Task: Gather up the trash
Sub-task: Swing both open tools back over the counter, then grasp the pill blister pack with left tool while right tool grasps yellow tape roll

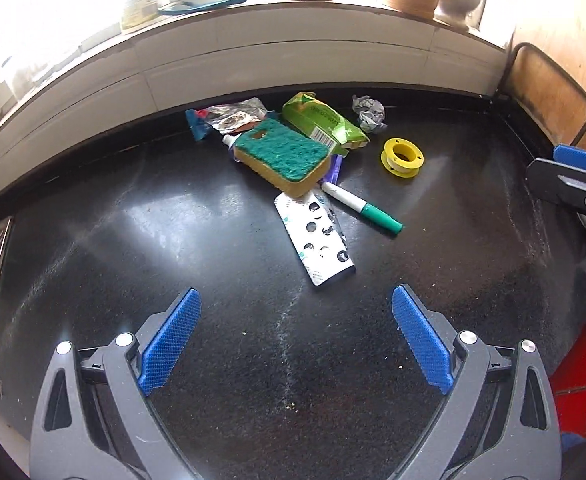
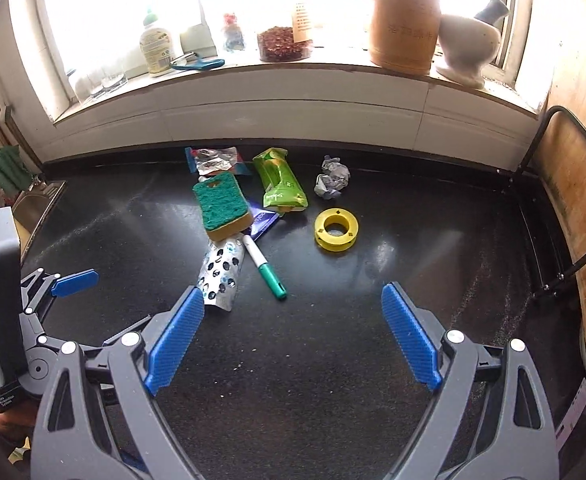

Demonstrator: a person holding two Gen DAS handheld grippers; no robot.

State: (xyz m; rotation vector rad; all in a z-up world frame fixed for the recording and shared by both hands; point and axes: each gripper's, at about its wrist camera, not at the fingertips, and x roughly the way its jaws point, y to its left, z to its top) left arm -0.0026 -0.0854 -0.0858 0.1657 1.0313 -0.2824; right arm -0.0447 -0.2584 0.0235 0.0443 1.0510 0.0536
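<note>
The trash sits in a loose pile at the upper middle of both views, on the black tabletop [image 1: 173,240] near the back wall: a sponge [image 1: 283,160] lying over a blister pack [image 1: 315,240] and a marker [image 1: 363,209], with a green packet [image 1: 325,122], a foil wrapper [image 1: 233,116], a paper ball [image 1: 369,114] and a yellow spool [image 1: 402,157] just beside them. The left claw [image 1: 297,346] fills the bottom of its frame, spread and empty. The right claw [image 2: 293,340] is likewise spread, holding nothing, well short of the pile.
</note>
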